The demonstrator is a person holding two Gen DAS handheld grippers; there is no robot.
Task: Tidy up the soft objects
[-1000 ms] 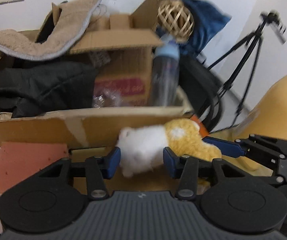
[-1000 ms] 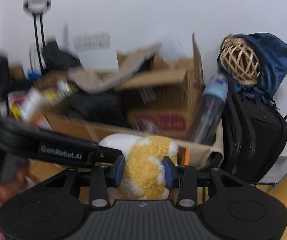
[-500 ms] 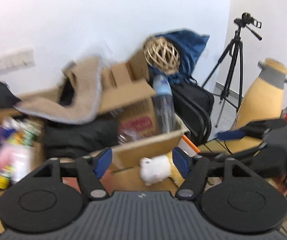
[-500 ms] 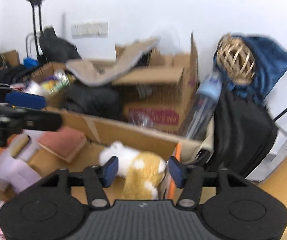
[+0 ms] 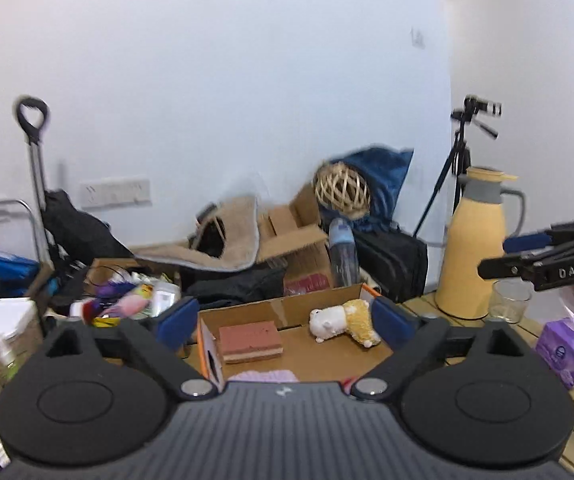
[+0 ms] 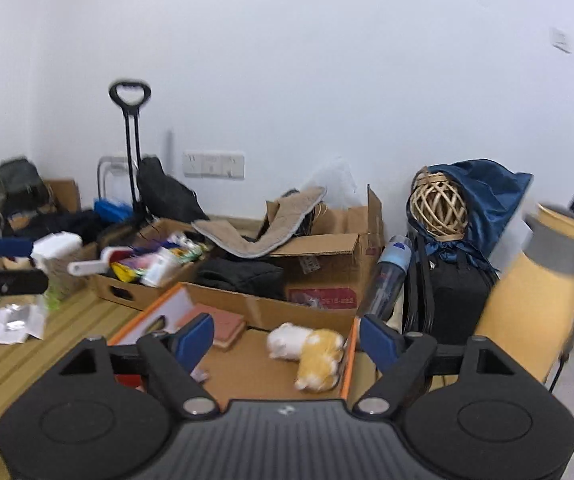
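A white and yellow plush toy point(image 5: 343, 320) lies on its side inside an open cardboard box point(image 5: 307, 306); it also shows in the right wrist view point(image 6: 309, 354). A pink sponge block point(image 5: 250, 340) lies in the same box point(image 6: 247, 308), to the toy's left. A pink soft item point(image 5: 265, 376) peeks at the box's near edge. My left gripper point(image 5: 285, 322) is open and empty, held back above the box. My right gripper point(image 6: 287, 340) is open and empty, also drawn back; its arm shows at the right of the left wrist view point(image 5: 543, 264).
A yellow thermos jug point(image 5: 475, 248), a glass point(image 5: 511, 306) and a purple tissue pack point(image 5: 571, 350) stand right of the box. Behind are cluttered cardboard boxes point(image 6: 327, 248), a beige cloth point(image 6: 259, 224), a water bottle point(image 6: 387, 276), a black bag point(image 6: 451, 292) and a wicker ball point(image 6: 439, 206).
Both grippers let go of the plush toy, opened wide and pulled back and up from the box. The toy now lies in the box.
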